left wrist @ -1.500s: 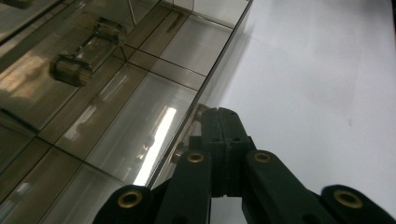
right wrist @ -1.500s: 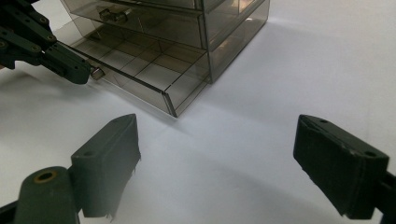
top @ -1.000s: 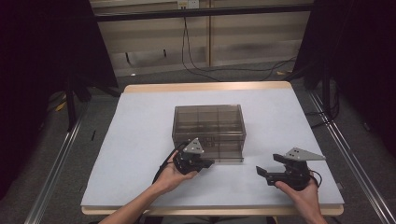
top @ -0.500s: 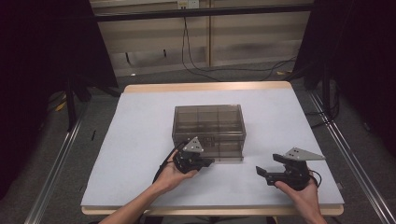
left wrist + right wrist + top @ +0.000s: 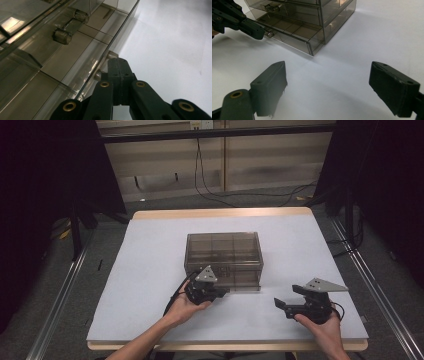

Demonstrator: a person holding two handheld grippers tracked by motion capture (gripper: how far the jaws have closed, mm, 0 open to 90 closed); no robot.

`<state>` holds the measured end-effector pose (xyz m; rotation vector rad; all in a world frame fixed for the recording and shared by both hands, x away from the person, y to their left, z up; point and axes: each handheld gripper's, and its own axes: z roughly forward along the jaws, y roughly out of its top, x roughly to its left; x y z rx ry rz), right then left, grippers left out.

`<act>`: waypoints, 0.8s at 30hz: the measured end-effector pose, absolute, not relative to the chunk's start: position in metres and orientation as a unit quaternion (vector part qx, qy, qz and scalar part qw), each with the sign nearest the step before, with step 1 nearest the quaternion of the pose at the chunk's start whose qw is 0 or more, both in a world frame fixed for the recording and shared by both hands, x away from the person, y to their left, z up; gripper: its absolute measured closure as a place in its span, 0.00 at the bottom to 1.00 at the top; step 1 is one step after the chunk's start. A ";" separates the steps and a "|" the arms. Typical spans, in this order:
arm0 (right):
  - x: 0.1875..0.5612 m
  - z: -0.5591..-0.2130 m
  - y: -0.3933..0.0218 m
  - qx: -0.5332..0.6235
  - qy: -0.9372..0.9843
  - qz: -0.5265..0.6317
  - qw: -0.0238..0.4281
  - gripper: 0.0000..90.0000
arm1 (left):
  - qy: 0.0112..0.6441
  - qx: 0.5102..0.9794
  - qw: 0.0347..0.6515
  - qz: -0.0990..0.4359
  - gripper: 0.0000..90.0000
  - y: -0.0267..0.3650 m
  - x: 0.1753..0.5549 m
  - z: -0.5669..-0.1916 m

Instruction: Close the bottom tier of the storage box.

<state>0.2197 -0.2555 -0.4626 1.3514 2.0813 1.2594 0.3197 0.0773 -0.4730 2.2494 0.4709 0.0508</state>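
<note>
Box (image 5: pixel 224 256): smoky clear plastic drawer unit, standing near the middle of the white surface (image 5: pixel 145 270); compartments show through its top.
Drawer (image 5: pixel 294 35): the lowest one in the box front, slid partly out toward the person; it looks empty in the right gripper view.
Knob (image 5: pixel 270 34): small clear pull on the drawer front, on the side nearest the left claw.
Left claw (image 5: pixel 119 67): jaws together, tips at the drawer's front edge and on the knob; in the left gripper view the knob peeks out from behind the closed tips. Whether the pads truly pinch it is hard to tell, but they touch it.
Left hand (image 5: pixel 186 304): just in front of the box, forearm coming in from the near edge of the surface.
Right claw (image 5: pixel 280 304): jaws wide apart, nothing between them; it sits low over bare surface, in front of the box and off to its right, well apart from it, pointing toward the left claw.
Right hand (image 5: pixel 322 329): near the front edge of the surface, right of the box.
</note>
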 end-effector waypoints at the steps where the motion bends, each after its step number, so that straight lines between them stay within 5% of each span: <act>1: 0.220 -0.463 -0.255 0.478 0.736 0.445 0.178 0.16 | 0.185 0.895 0.406 0.021 1.00 0.078 0.320 -0.473; 24: 0.220 -0.463 -0.256 0.477 0.737 0.445 0.177 0.16 | 0.190 0.893 0.406 0.027 1.00 0.080 0.324 -0.474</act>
